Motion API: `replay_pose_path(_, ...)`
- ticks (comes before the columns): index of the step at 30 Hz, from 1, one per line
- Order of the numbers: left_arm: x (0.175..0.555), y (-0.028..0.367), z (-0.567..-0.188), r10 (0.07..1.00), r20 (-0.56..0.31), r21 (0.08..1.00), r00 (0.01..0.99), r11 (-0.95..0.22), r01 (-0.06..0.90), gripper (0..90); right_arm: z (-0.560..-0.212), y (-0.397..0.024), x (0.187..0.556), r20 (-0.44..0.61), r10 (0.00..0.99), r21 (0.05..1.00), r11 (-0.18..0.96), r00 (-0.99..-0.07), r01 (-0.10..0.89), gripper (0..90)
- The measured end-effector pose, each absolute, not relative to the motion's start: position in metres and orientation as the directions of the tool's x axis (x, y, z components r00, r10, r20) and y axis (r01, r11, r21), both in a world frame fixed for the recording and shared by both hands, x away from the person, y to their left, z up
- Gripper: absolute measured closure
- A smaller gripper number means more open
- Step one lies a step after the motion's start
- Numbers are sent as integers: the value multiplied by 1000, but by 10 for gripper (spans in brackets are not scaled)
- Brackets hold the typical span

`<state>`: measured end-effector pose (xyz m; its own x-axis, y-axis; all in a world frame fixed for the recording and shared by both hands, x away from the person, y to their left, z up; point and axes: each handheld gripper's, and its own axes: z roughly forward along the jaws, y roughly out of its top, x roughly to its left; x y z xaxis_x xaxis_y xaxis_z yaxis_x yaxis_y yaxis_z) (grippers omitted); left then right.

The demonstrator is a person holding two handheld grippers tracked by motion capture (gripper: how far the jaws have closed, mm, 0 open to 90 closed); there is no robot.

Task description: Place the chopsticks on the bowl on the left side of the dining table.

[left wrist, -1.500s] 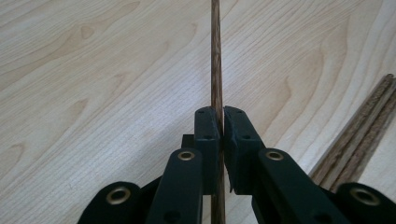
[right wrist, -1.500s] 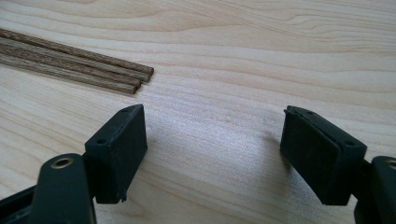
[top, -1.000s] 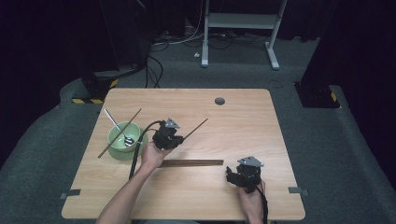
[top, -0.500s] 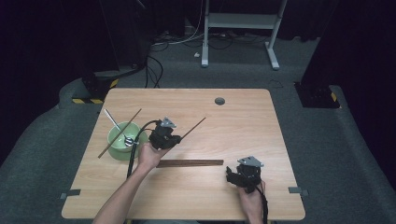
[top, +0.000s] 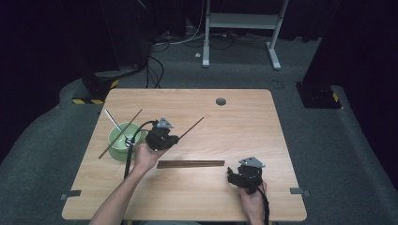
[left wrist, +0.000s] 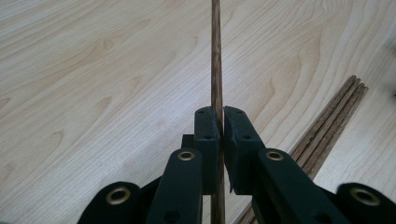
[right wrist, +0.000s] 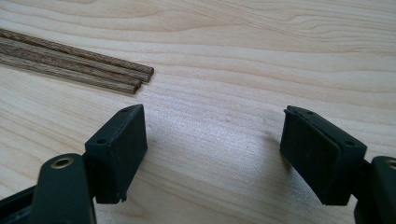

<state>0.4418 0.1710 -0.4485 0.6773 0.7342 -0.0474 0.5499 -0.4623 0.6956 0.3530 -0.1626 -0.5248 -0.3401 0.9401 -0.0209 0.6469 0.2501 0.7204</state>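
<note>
High view: the left gripper (top: 174, 139) holds one wooden chopstick (top: 191, 127) lifted off the table (top: 244, 122), just right of the green bowl (top: 117, 136); the stick slants up and away from the bowl toward the table's far side. In the left gripper view the jaws are pressed together on that chopstick (left wrist: 216, 70), which runs straight out between the pads. One chopstick already rests (top: 120, 133) across the bowl's rim, beside a metal utensil with a pale handle (top: 112, 121) leaning in the bowl. A bundle of remaining chopsticks (top: 190, 164) lies flat to the right of the bowl and nearer the person. Judged from this, the work appears to be moving chopsticks to the bowl one at a time: one placed, one in hand, several left. The right gripper (top: 236, 174) rests low on the table well to the right of the bowl, past the bundle's end; in the right gripper view its jaws stand spread with nothing between them, the bundle's tips (right wrist: 135, 77) just ahead. Obstructions: the utensil and the resting stick occupy the bowl's opening, and a cable (top: 130, 145) trails over the bowl's near rim. A round grommet hole (top: 220, 101) lies far from the bowl, clear of the work.
</note>
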Motion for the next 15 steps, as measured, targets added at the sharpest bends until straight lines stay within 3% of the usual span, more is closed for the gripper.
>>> replay_pose_path(15,437,183,-441,738,-65,716,672,-435,547,839,-525,-162,353,-20,941,720,249,-339,648,221)
